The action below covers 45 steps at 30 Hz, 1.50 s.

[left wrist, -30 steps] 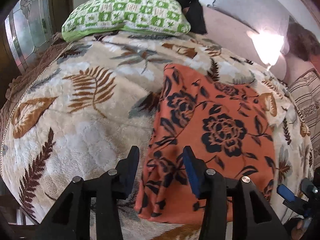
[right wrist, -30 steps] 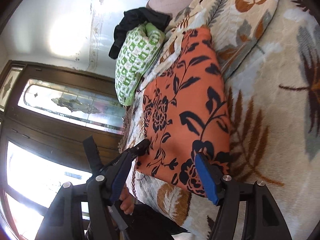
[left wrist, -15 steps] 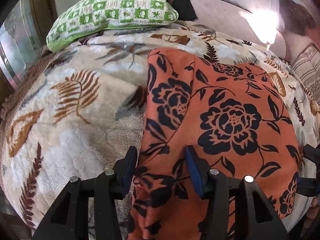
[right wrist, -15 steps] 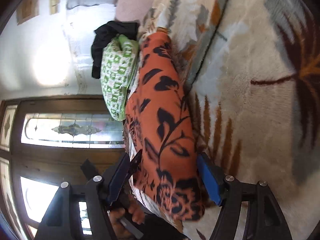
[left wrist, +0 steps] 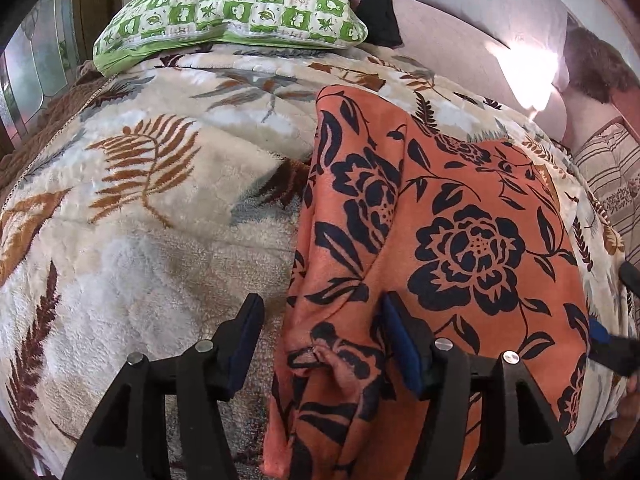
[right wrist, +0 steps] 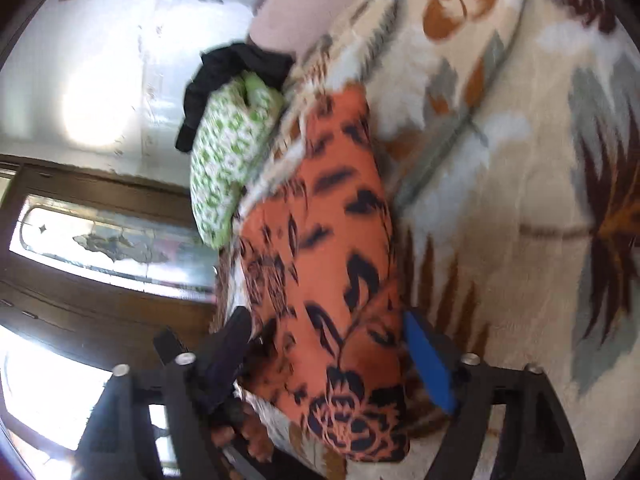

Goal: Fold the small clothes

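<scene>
An orange garment with a black flower print (left wrist: 460,240) lies folded lengthwise on the leaf-patterned blanket (left wrist: 160,220). My left gripper (left wrist: 324,340) hovers over its near left corner. Its jaws are opening, with a rumpled fold of cloth between them and no pad pressing on it. In the right wrist view the same garment (right wrist: 332,248) runs away from me. My right gripper (right wrist: 332,356) straddles its near right corner, jaws opening wide, the cloth lying loose between the blue pads. That gripper also shows at the edge of the left view (left wrist: 608,344).
A green-and-white checked pillow (left wrist: 232,4) lies at the head of the bed with a black garment (left wrist: 376,4) behind it. A striped cushion (left wrist: 612,176) sits at the right. A wooden door with patterned glass (right wrist: 100,240) stands beyond the bed. A hand (right wrist: 244,428) shows below the garment.
Both grippers have widened their jaws. The left one has sunk closer to the garment's near corner. The right one has shifted sideways and rolled a little, and its view is blurred.
</scene>
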Tool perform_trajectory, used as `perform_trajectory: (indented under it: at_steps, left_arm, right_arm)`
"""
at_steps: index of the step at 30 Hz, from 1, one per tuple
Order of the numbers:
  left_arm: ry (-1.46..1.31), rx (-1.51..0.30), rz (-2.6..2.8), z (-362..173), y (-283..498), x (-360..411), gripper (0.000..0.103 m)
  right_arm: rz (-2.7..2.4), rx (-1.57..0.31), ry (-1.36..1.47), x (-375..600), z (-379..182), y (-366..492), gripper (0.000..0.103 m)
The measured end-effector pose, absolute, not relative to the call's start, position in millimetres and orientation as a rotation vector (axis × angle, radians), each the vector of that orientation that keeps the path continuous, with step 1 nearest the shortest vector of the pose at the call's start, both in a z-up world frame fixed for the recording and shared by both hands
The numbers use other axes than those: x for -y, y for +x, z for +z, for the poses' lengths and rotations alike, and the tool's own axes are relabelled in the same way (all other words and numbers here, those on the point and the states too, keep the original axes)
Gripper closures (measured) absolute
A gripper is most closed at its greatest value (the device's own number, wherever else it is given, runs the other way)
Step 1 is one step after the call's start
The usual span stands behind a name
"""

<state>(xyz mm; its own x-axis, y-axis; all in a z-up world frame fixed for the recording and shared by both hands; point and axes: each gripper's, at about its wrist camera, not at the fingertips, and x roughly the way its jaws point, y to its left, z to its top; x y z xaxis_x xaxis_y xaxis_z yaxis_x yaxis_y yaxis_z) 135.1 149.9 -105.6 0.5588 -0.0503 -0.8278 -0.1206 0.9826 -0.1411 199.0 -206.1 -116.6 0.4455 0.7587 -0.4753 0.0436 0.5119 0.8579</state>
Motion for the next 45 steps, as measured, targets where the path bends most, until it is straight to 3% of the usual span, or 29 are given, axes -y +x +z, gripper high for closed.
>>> perform_trajectory:
  at_steps: [3, 4, 6, 10, 12, 14, 15, 16, 21, 22, 24, 27, 30, 32, 34, 39, 40, 41, 42, 45]
  left_arm:
    - [-0.2, -0.981, 0.033, -106, 135, -152, 0.04]
    - [-0.206, -0.982, 0.034, -106, 135, -154, 0.04]
    - [-0.214, -0.982, 0.032, -106, 134, -155, 0.04]
    - [-0.2, -0.975, 0.035, -107, 134, -151, 0.038]
    - [-0.195, -0.97, 0.037, -106, 133, -151, 0.038]
    - [-0.211, -0.972, 0.037, -106, 133, -153, 0.038]
    - [-0.213, -0.972, 0.038, -106, 133, -153, 0.038]
    - [-0.212, -0.971, 0.039, -106, 133, -153, 0.038]
    - [-0.221, -0.973, 0.036, -107, 132, -153, 0.038]
    - [-0.223, -0.974, 0.036, -107, 132, -153, 0.038]
    - [-0.23, -0.973, 0.03, -107, 132, -155, 0.038]
    - [-0.236, -0.975, 0.022, -108, 134, -154, 0.038]
    - [-0.214, -0.969, 0.034, -106, 133, -152, 0.038]
    - [-0.227, -0.971, 0.031, -107, 133, -154, 0.038]
    - [-0.228, -0.971, 0.031, -107, 133, -154, 0.038]
    - [-0.23, -0.971, 0.028, -107, 133, -155, 0.038]
    - [-0.228, -0.97, 0.027, -107, 132, -156, 0.038]
    - [-0.227, -0.97, 0.027, -108, 132, -156, 0.038]
    - [-0.225, -0.969, 0.028, -108, 132, -157, 0.038]
    - [-0.226, -0.968, 0.03, -108, 132, -157, 0.038]
  right_arm:
    - [0.547, -1.147, 0.986, 192, -143, 227, 0.025]
    - [0.569, -1.177, 0.959, 183, -145, 232, 0.067]
    - [0.566, -1.121, 0.816, 169, -117, 225, 0.073]
    - [0.478, -1.209, 0.762, 169, -140, 231, 0.073]
    - [0.524, -1.188, 0.819, 176, -136, 229, 0.068]
    - [0.541, -1.179, 0.807, 178, -123, 225, 0.045]
    - [0.55, -1.15, 0.815, 181, -117, 225, 0.024]
    - [0.541, -1.113, 0.822, 186, -112, 228, 0.02]
    - [0.524, -1.164, 0.892, 182, -129, 267, 0.02]
    - [0.526, -1.188, 0.896, 179, -135, 273, 0.031]
    - [0.51, -1.16, 0.822, 175, -122, 272, 0.066]
    - [0.421, -1.155, 0.643, 157, -123, 274, 0.069]
    - [0.44, -1.168, 0.722, 165, -136, 280, 0.068]
    - [0.478, -1.15, 0.677, 164, -120, 274, 0.062]
    - [0.488, -1.133, 0.733, 175, -114, 274, 0.033]
    - [0.468, -1.124, 0.883, 191, -123, 291, 0.03]
    - [0.485, -1.185, 0.846, 183, -131, 297, 0.036]
    - [0.471, -1.218, 0.81, 178, -136, 303, 0.059]
    - [0.45, -1.205, 0.787, 175, -132, 301, 0.07]
    - [0.442, -1.064, 0.59, 157, -92, 284, 0.07]
